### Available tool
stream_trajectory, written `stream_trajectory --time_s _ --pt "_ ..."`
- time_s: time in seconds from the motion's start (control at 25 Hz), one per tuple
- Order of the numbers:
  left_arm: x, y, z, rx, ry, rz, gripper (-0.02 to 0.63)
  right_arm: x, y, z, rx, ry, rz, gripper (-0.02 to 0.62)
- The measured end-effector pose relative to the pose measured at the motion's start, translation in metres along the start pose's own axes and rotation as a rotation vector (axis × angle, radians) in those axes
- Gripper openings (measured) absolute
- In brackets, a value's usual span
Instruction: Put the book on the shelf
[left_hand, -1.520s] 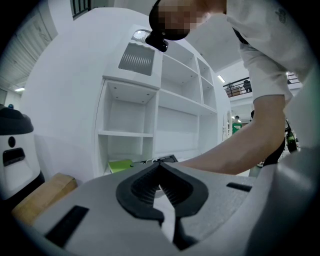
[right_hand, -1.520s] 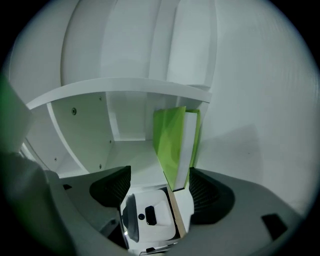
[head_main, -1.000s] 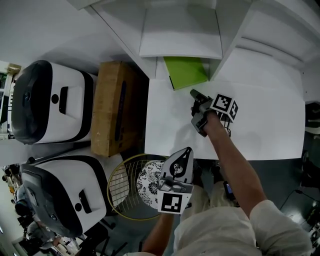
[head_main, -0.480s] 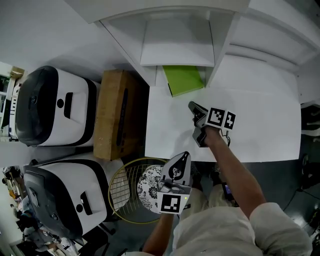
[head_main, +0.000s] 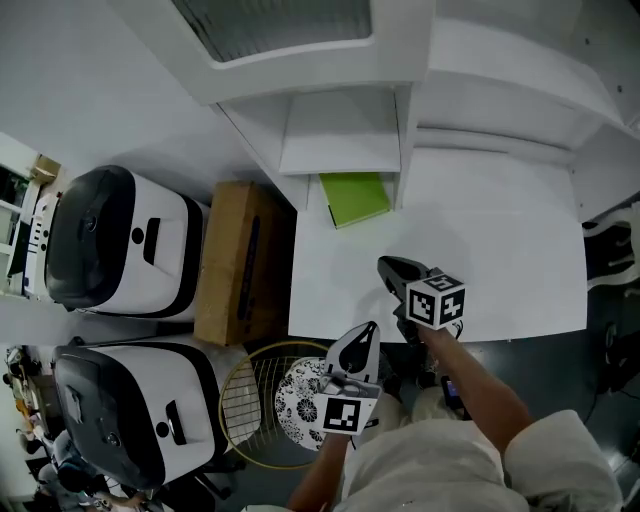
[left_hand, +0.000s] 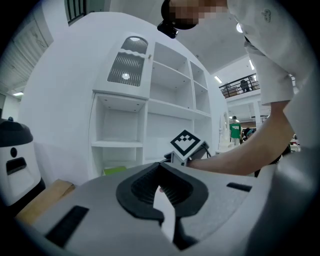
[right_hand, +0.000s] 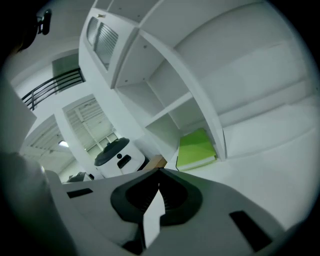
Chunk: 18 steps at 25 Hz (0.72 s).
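A green book lies flat in the bottom left compartment of the white shelf, its near end sticking out onto the white tabletop. My right gripper is shut and empty above the table's front part, well short of the book. In the right gripper view the book lies ahead beyond the closed tips. My left gripper hovers shut and empty at the table's near edge. In the left gripper view its tips meet, with the book and the right gripper's marker cube beyond.
Two white machines with black tops stand to the left. A cardboard box sits between them and the table. A racket and a patterned round item lie below the table's near edge.
The right gripper has drawn back from the book toward the table's near edge, risen and rolled. The left gripper has risen a little. The book stays in the shelf.
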<state>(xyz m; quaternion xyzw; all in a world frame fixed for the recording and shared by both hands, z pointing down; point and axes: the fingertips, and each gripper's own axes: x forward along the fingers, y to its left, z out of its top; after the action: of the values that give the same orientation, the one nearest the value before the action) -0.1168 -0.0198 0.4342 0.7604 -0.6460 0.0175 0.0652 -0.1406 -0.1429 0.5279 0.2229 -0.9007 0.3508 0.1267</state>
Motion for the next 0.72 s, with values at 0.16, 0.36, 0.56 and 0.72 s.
stream_trajectory --time_s 0.16,0.36,0.56,0.72 --pt "0.003 -0.015 0.009 0.011 -0.014 -0.021 0.003 -0.038 0.022 0.006 -0.146 -0.032 0.013 0.017" --pt "0.006 -0.035 0.018 0.033 -0.028 -0.044 0.003 -0.087 0.049 0.013 -0.280 -0.090 0.038 0.017" --pt "0.007 -0.057 0.019 0.062 -0.023 -0.077 0.003 -0.133 0.068 0.017 -0.370 -0.158 0.056 0.017" --pt "0.007 -0.074 0.021 0.084 -0.001 -0.105 0.003 -0.165 0.080 0.019 -0.426 -0.191 0.077 0.017"
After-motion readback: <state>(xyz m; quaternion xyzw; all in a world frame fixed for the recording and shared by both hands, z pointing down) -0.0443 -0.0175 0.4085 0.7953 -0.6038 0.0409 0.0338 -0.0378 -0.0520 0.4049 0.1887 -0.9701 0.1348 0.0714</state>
